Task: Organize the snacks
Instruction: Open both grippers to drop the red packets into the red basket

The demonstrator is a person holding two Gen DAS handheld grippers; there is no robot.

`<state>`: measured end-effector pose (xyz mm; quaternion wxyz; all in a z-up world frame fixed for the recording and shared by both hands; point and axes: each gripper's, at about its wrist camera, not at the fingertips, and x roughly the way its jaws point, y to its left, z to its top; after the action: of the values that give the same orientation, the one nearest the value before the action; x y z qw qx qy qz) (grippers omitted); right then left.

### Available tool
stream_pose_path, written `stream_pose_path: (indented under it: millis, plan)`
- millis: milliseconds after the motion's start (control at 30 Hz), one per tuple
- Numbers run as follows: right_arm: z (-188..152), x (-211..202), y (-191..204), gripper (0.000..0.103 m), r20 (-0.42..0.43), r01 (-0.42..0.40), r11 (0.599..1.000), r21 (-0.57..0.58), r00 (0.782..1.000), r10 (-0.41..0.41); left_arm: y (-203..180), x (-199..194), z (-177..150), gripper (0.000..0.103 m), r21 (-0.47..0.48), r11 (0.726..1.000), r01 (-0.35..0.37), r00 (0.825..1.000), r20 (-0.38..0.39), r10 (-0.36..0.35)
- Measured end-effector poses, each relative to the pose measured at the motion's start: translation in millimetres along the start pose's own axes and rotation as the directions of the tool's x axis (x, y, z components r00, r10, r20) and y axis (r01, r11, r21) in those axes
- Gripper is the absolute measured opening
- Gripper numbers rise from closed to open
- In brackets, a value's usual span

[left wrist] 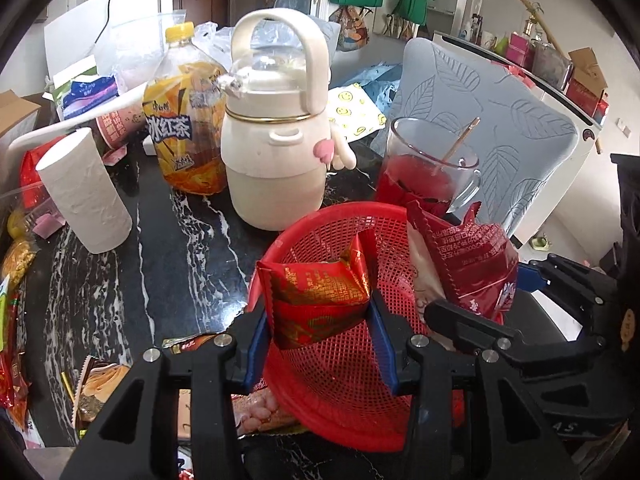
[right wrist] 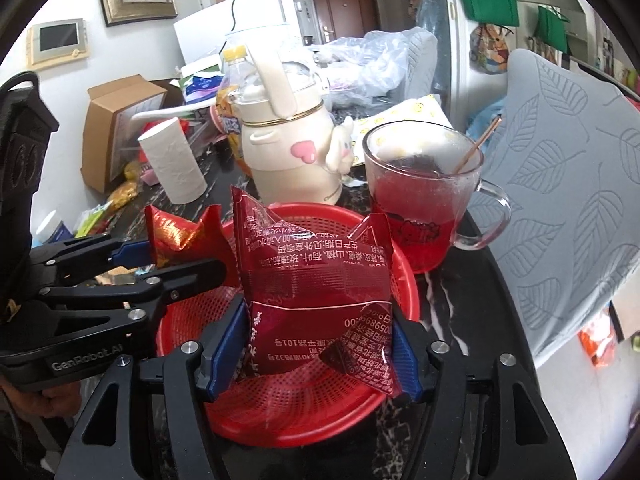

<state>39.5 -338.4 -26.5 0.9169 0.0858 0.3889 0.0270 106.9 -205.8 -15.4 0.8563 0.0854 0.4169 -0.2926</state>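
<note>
Gripping a red-and-gold snack packet (left wrist: pixel 320 300) between its blue pads, the left tool (left wrist: pixel 320 336) is clamped on the packet's lower half and holds it over the red mesh basket (left wrist: pixel 320 416), which sits directly under and ahead of the fingers on the black marbled worktop (left wrist: pixel 168 264). To that tool's right, the right tool (right wrist: pixel 320 344) is likewise clamped, on a dark red snack packet (right wrist: pixel 316 296) printed with white text, held above the same basket; the two packets hang side by side, close but whether they touch cannot be told. Just beyond the basket stands a cream kettle-shaped flask (left wrist: pixel 276 136) with a tall loop handle, and ahead and to the right of the right tool is a glass mug (right wrist: pixel 420 196) of red liquid with a thin stick in it. Ahead and left of the left tool are an iced tea bottle (left wrist: pixel 188 120) with a yellow cap and a white paper roll (left wrist: pixel 84 192) leaning on the worktop. More loose snack packets (left wrist: pixel 96 388) lie on the worktop near the left tool's left side.
</note>
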Motion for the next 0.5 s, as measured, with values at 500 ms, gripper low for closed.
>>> stream_pose_path:
  millis: [500]
  plan:
    - [-2.1,-5.6,1.2,0.081,-0.019,0.040,0.999,0.017,0.999,-0.040,4.2,4.9,-4.8,0.045,-0.026,0.999,-0.027,0.996,-0.088,0.024]
